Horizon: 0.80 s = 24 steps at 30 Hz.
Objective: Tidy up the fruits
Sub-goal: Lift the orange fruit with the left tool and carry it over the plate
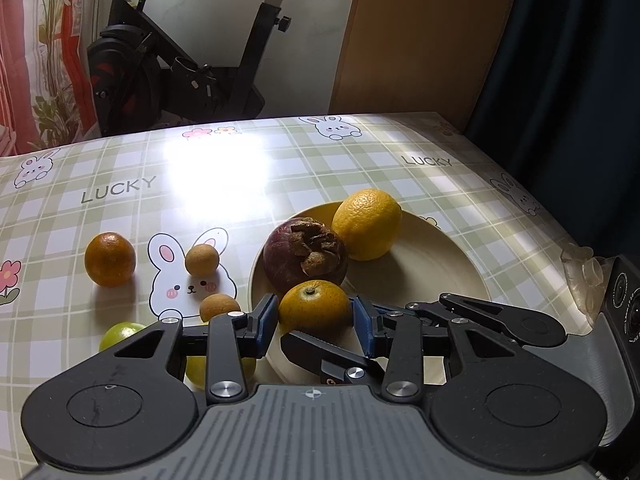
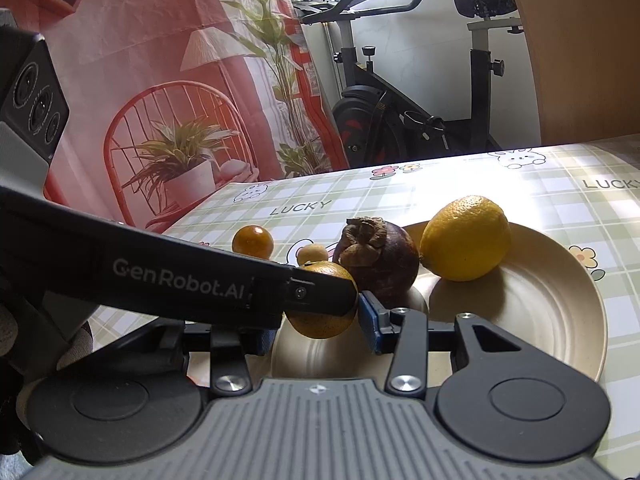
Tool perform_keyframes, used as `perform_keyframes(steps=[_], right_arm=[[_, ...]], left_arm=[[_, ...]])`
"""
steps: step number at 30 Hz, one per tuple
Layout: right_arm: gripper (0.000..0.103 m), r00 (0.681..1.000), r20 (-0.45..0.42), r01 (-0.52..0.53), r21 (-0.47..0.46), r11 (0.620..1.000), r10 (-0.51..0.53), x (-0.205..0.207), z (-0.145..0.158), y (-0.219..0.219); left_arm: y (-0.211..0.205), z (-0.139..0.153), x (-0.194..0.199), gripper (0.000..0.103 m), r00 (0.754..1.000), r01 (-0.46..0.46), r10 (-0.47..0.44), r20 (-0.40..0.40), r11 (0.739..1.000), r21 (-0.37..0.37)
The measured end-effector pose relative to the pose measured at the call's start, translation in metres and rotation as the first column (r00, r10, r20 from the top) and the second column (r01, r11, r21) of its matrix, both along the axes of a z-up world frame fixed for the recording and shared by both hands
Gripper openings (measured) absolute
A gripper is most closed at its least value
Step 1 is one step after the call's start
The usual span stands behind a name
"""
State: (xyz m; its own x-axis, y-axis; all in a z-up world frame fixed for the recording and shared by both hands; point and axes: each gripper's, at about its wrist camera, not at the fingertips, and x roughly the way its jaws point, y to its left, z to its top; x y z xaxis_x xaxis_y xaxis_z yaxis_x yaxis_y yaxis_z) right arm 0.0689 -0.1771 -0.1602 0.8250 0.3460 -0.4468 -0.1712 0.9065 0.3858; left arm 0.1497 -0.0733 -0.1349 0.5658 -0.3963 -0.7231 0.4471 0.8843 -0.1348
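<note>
My left gripper (image 1: 316,316) is shut on a small orange (image 1: 314,306), its blue pads pressed against both sides, over the near-left part of the cream plate (image 1: 432,268). A dark mangosteen (image 1: 306,256) and a yellow lemon (image 1: 366,224) lie on that plate. In the right wrist view the left gripper's black finger crosses in front of the small orange (image 2: 320,326). My right gripper (image 2: 316,320) stands open around it, with a gap between its blue pads and the fruit. The mangosteen (image 2: 378,260), lemon (image 2: 466,238) and plate (image 2: 540,304) lie just beyond.
On the checked tablecloth left of the plate lie a tangerine (image 1: 110,260), two brown longans (image 1: 202,260) (image 1: 219,308) and two green fruits (image 1: 120,330) (image 1: 196,372), partly hidden by my left gripper. An exercise bike (image 1: 180,68) stands beyond the table's far edge.
</note>
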Motion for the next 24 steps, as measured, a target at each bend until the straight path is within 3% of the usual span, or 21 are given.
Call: perform_keyframes(steps=[14, 24], right_arm=[[0.045, 0.998, -0.060, -0.012, 0.003, 1.000, 0.012, 0.014, -0.009, 0.002], [0.047, 0.997, -0.070, -0.023, 0.019, 1.000, 0.024, 0.015, -0.012, 0.000]], left_arm=[[-0.008, -0.014, 0.008, 0.043, 0.999, -0.032, 0.033, -0.005, 0.999, 0.044], [-0.005, -0.016, 0.010, 0.043, 0.999, -0.047, 0.047, 0.003, 0.999, 0.020]])
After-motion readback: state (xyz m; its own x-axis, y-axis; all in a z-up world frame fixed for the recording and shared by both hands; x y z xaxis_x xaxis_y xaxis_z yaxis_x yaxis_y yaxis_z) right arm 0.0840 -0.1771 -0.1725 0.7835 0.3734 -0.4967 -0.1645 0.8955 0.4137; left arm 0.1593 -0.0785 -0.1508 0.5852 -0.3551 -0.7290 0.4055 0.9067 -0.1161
